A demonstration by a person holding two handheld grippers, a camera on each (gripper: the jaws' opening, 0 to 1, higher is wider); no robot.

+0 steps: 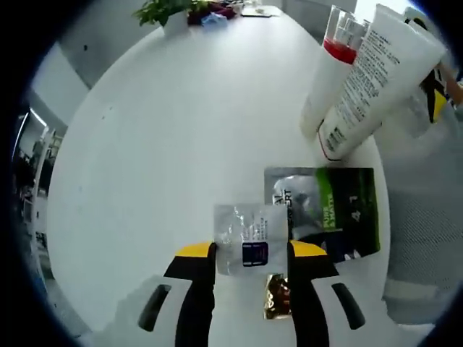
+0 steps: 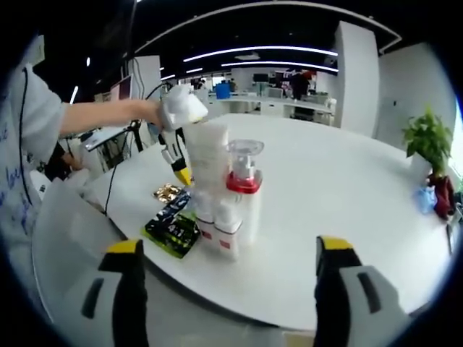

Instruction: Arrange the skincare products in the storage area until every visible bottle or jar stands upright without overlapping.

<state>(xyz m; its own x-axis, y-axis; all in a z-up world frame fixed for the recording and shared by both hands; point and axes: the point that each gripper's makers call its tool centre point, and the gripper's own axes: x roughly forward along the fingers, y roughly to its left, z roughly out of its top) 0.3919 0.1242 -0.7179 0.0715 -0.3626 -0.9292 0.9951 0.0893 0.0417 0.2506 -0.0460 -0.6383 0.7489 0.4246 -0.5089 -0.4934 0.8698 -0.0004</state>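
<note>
My left gripper (image 1: 252, 249) is shut on a small clear sachet (image 1: 249, 242) with a dark label, just above the white table (image 1: 159, 130). A silver and green sachet (image 1: 329, 206) lies flat to its right, and a gold packet (image 1: 275, 296) lies under the jaws. Beyond them a white tube (image 1: 369, 79) stands on its cap beside a white bottle (image 1: 333, 54) with a red collar and clear cap. In the right gripper view my right gripper (image 2: 231, 249) is open and apart from the tube (image 2: 208, 181), bottle (image 2: 242, 191) and green sachet (image 2: 173, 231). The left gripper (image 2: 177, 165) hangs behind the tube.
A gloved hand (image 2: 181, 108) and a bare forearm hold the left gripper. A potted plant (image 2: 427, 141) with some coloured items stands at the table's far end, also in the left gripper view as the plant (image 1: 170, 13). Office desks stand beyond the table.
</note>
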